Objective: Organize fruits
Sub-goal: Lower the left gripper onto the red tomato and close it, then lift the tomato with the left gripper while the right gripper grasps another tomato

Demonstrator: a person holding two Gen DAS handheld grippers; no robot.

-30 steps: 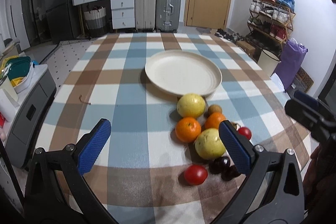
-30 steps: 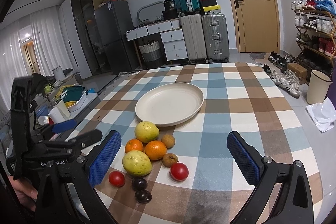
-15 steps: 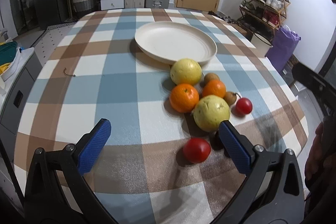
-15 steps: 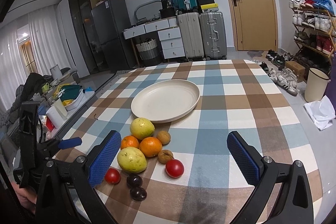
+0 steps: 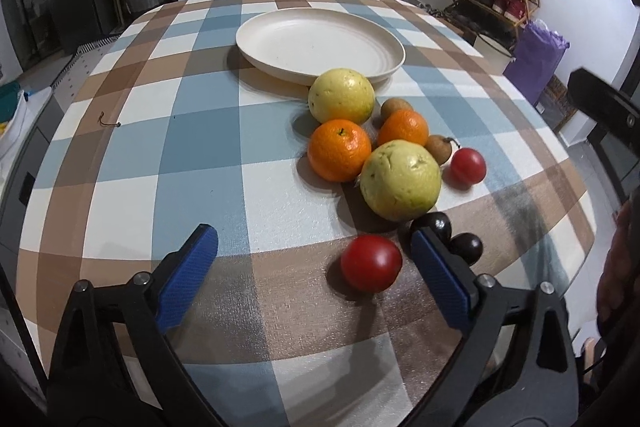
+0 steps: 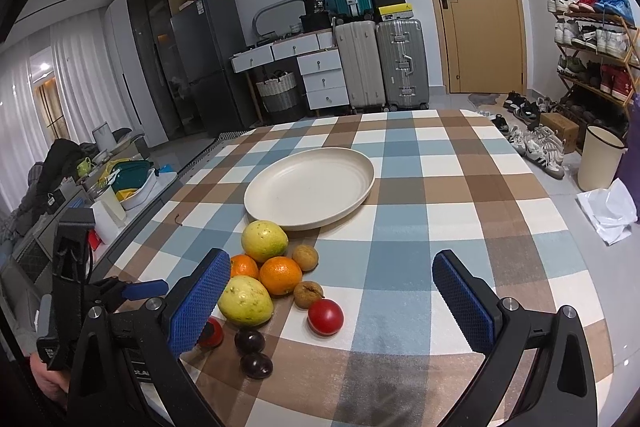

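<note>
Fruit heaped on a checked table below an empty plate; both grippers wide open.

Table carries the cream plate at its far middle, bare of fruit; left gripper hangs low over the near edge, jaws just closing a little yet well apart and gripping nothing, a red tomato between them beside the right pad; right gripper stands spread over the cloth, holding nothing; two yellow-green guavas, one just beside the plate's rim; two oranges packed between them; a second tomato at the heap's right; two brown longans and two dark plums, the smallest, at the fringes.
</note>
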